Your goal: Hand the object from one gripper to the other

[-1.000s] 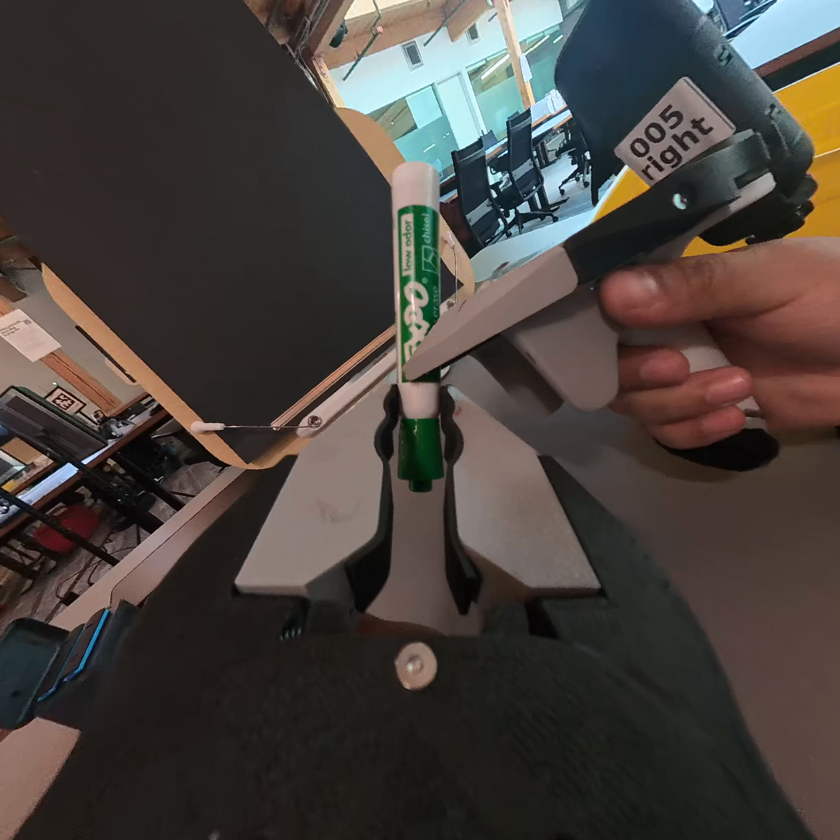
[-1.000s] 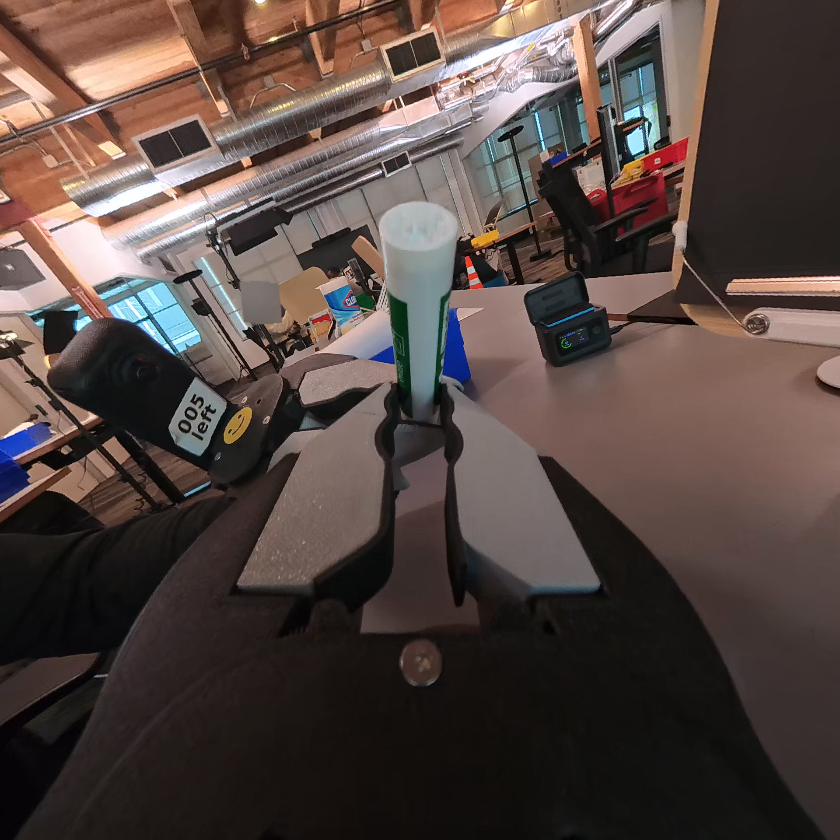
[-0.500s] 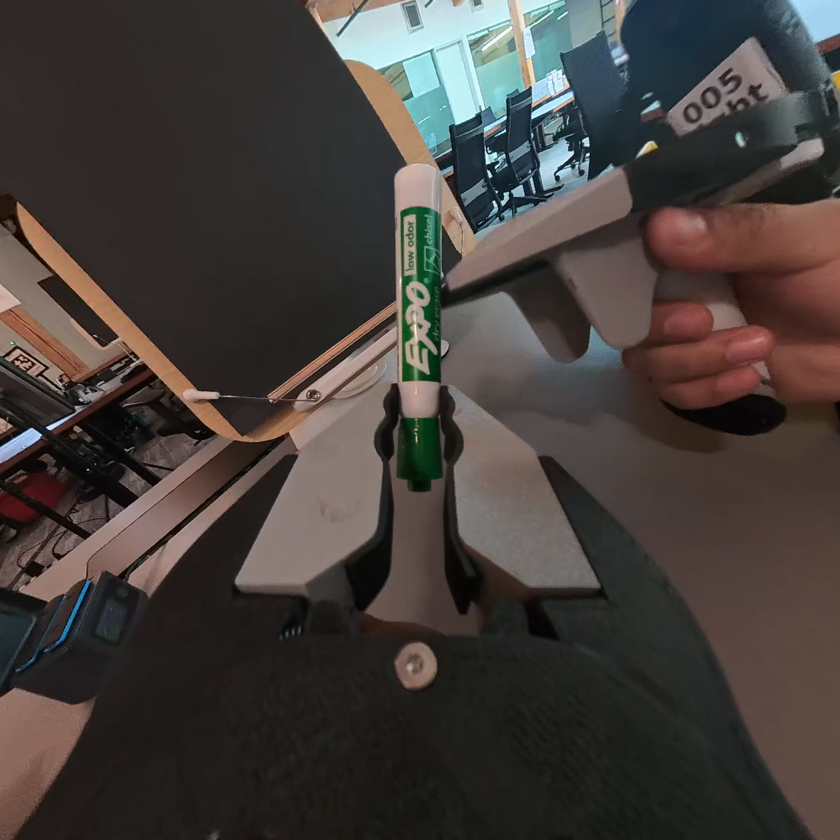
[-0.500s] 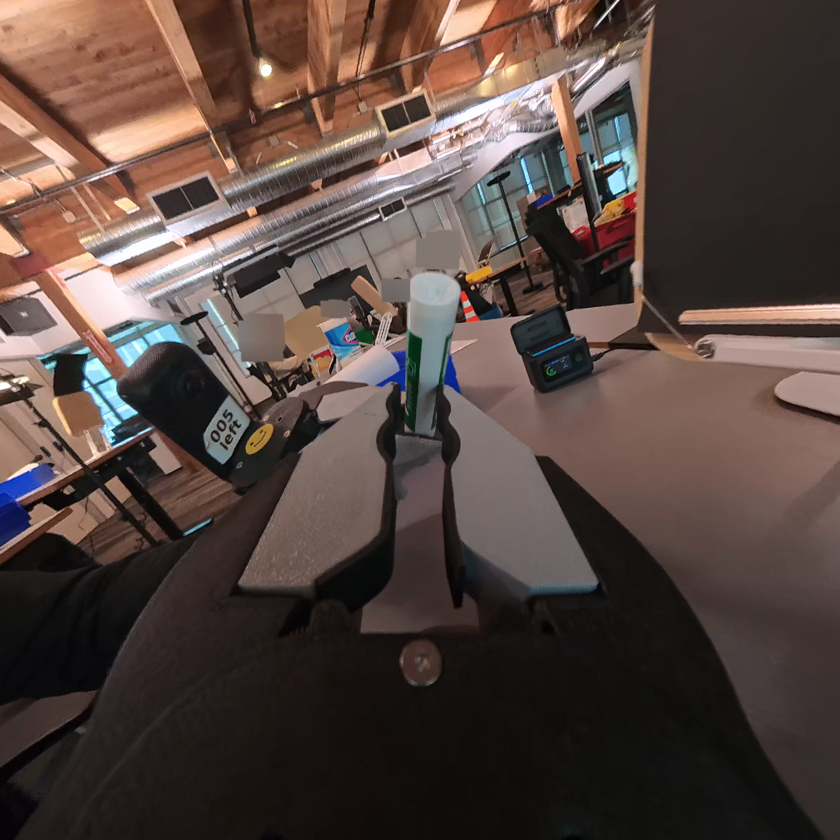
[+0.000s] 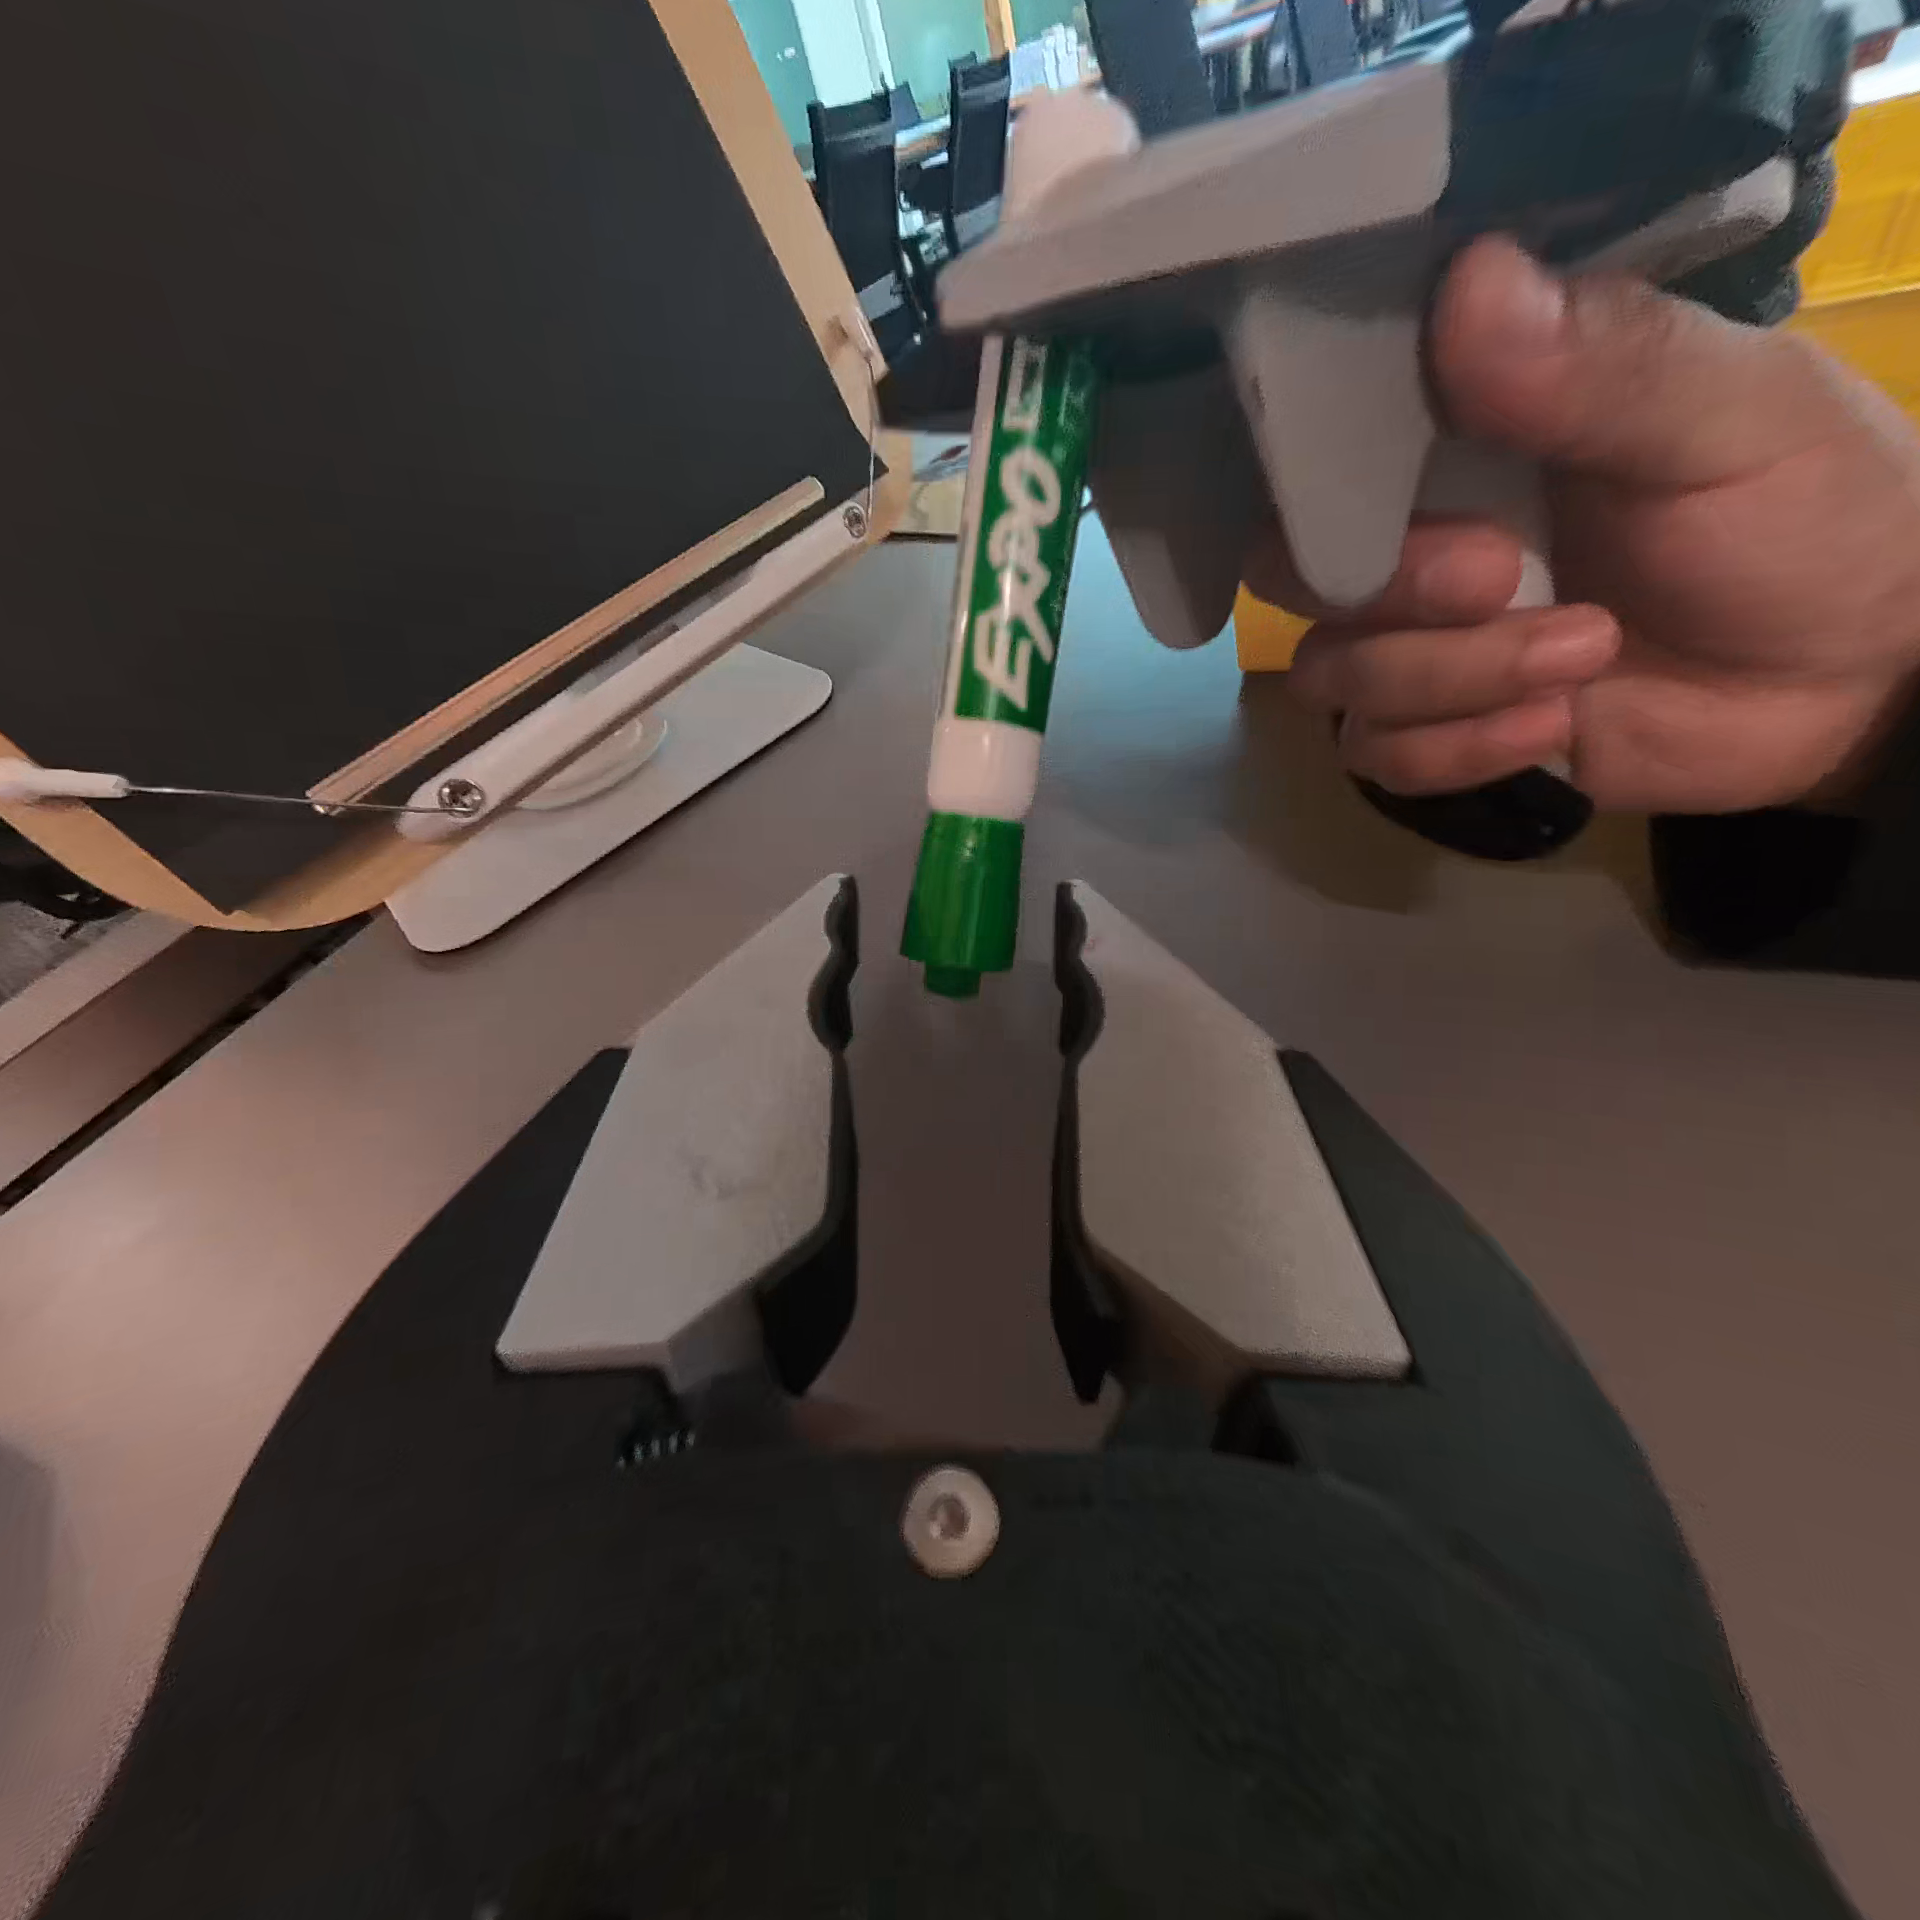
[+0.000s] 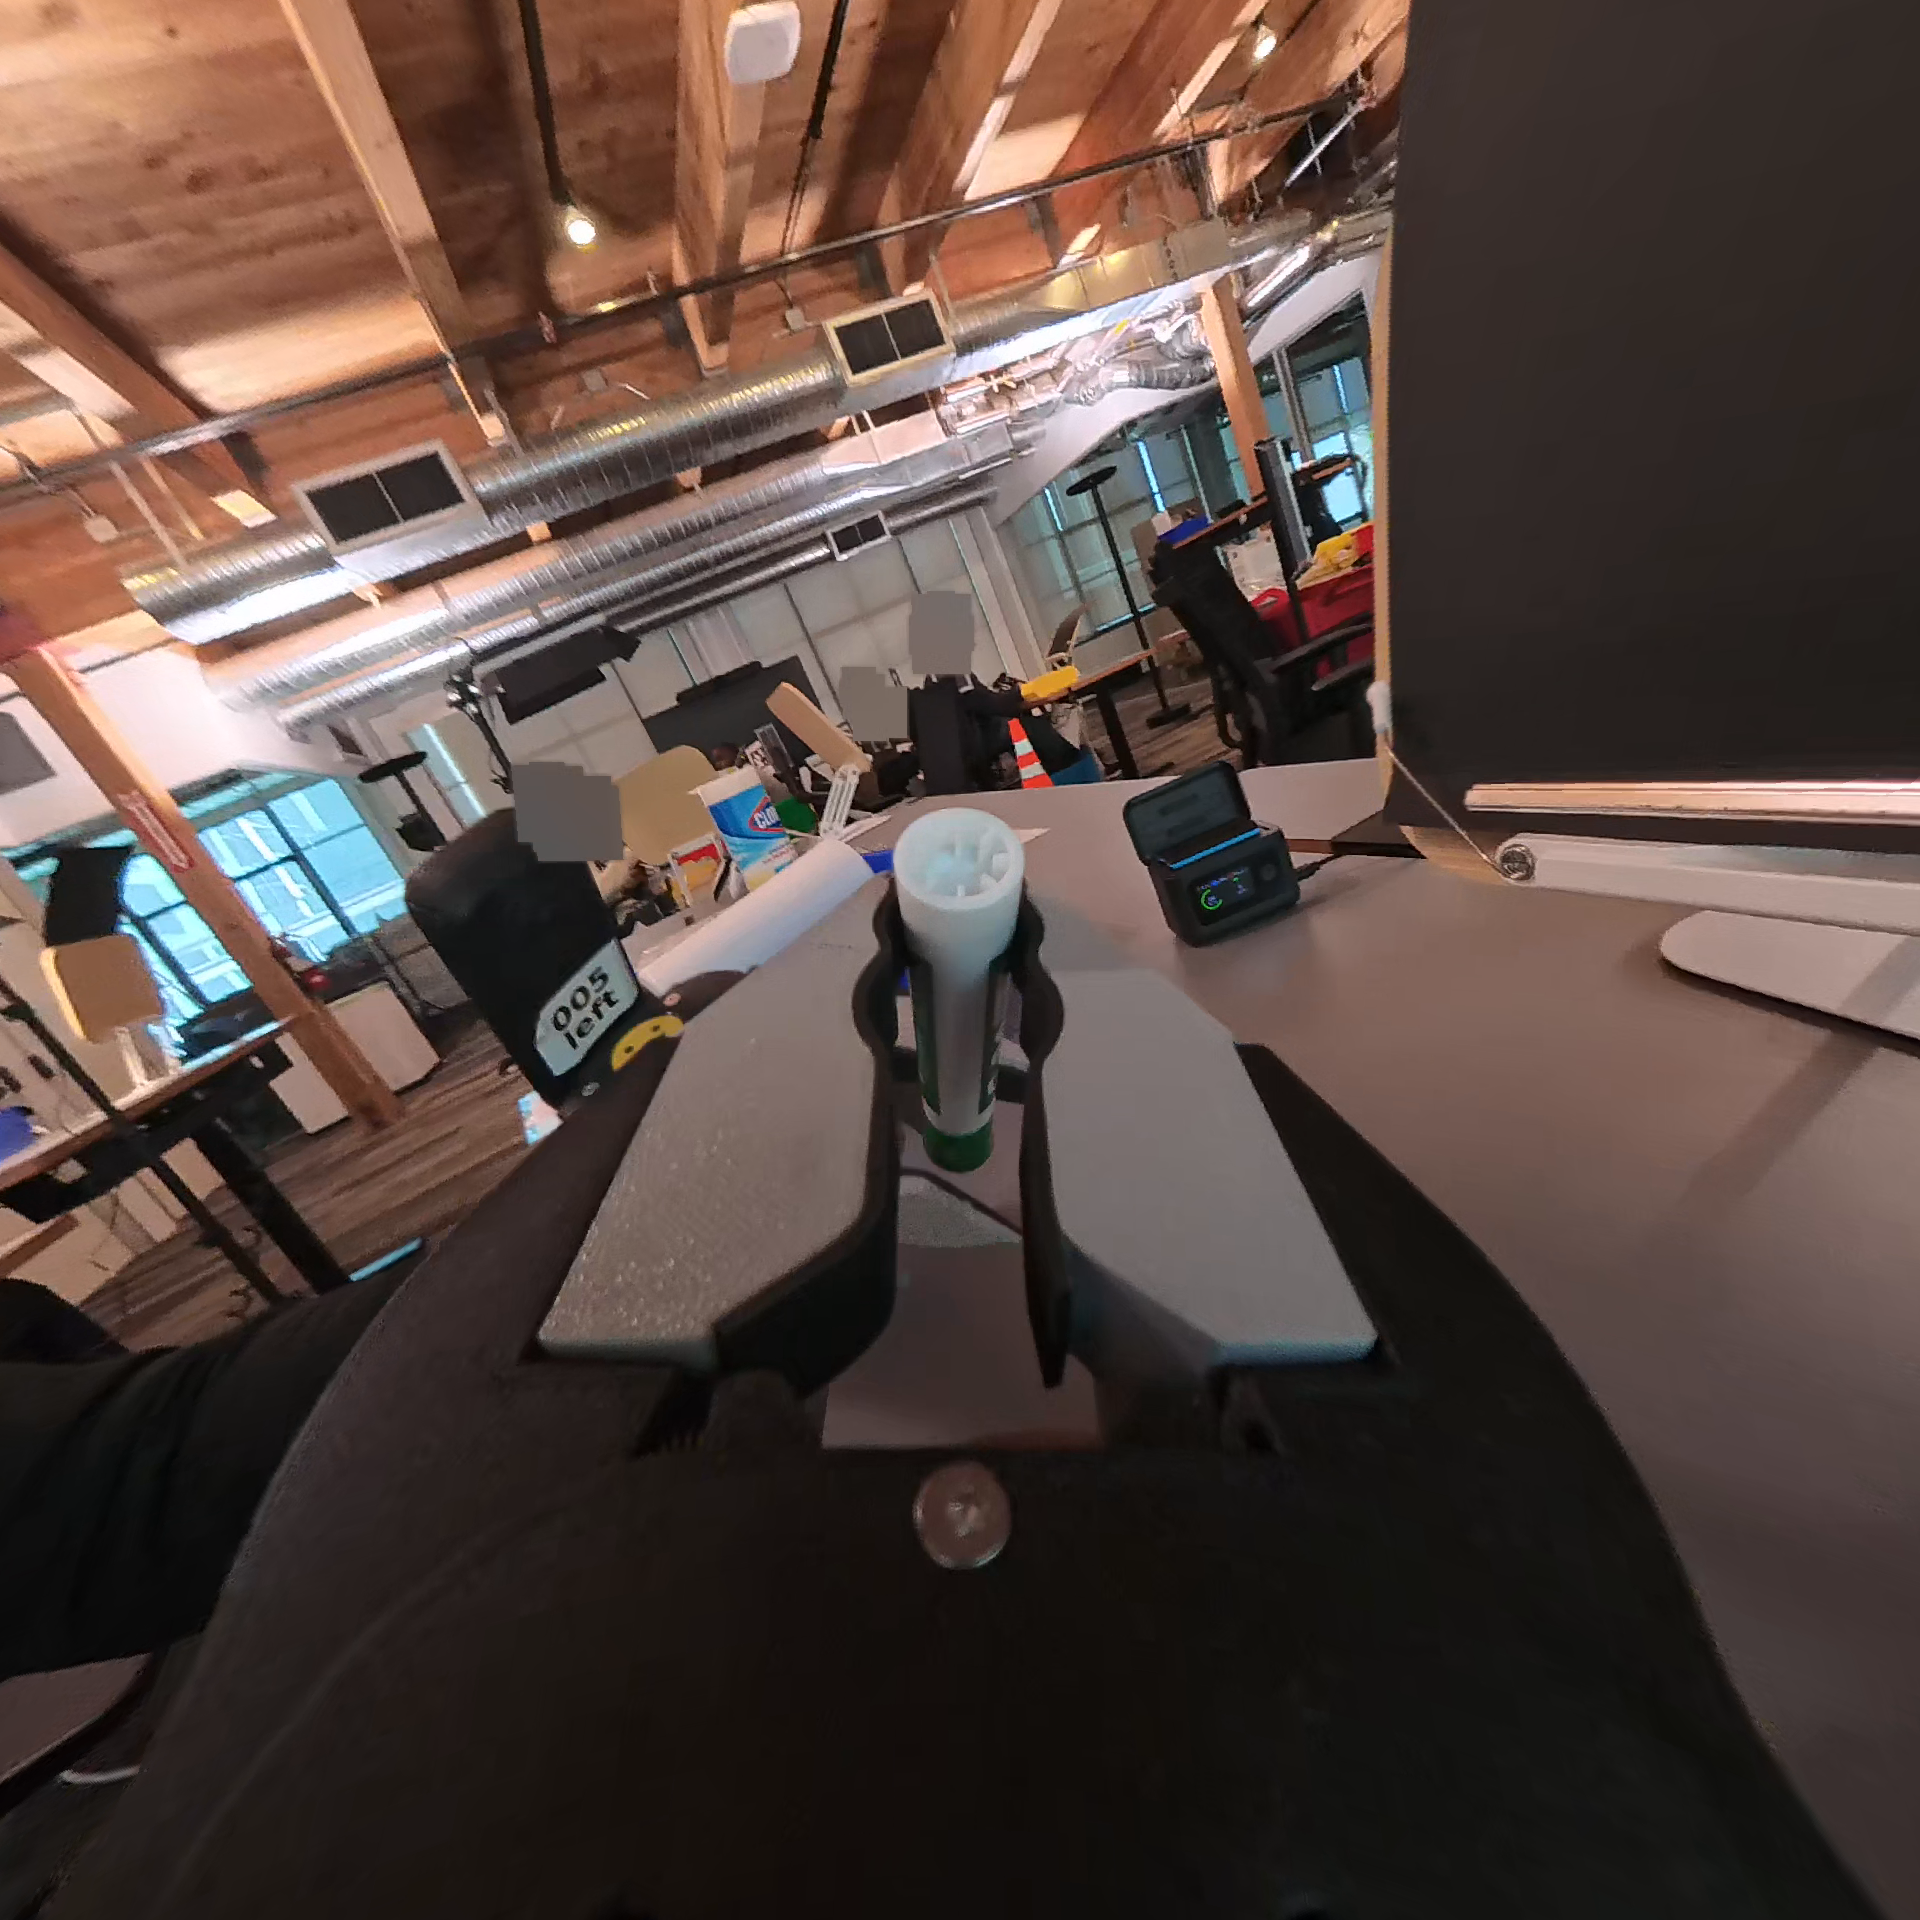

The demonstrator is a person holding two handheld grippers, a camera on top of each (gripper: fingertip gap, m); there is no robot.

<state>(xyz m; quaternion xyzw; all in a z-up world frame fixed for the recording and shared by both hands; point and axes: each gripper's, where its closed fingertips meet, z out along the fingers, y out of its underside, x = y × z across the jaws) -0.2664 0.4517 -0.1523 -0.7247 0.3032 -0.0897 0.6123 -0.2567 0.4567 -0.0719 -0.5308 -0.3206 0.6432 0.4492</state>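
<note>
A green and white marker [image 5: 1013, 582] hangs tilted, cap end down, over the grey table [image 5: 1455, 1143]. My right gripper [image 5: 1195, 218] comes in from the upper right and grips the marker's upper end. In the right wrist view my right gripper [image 6: 958, 935] is shut on the marker [image 6: 958, 904], whose white end sticks out past the fingertips. My left gripper [image 5: 956, 925] is open. The green cap hangs between its pads with a gap on each side. The left gripper's black body [image 6: 540, 966] shows in the right wrist view.
A black board on a white stand [image 5: 623, 769] stands on the table to the left. A hand [image 5: 1610, 582] holds the right gripper. A small black case with a lit screen [image 6: 1216, 873], a white roll [image 6: 769, 914] and a wipes tub [image 6: 748, 821] are farther off. About 8 cm separates my left fingertips from my right.
My left gripper has opened and let go of the marker's cap end. The marker now hangs tilted in the right gripper alone, which has shifted up the barrel and come closer.
</note>
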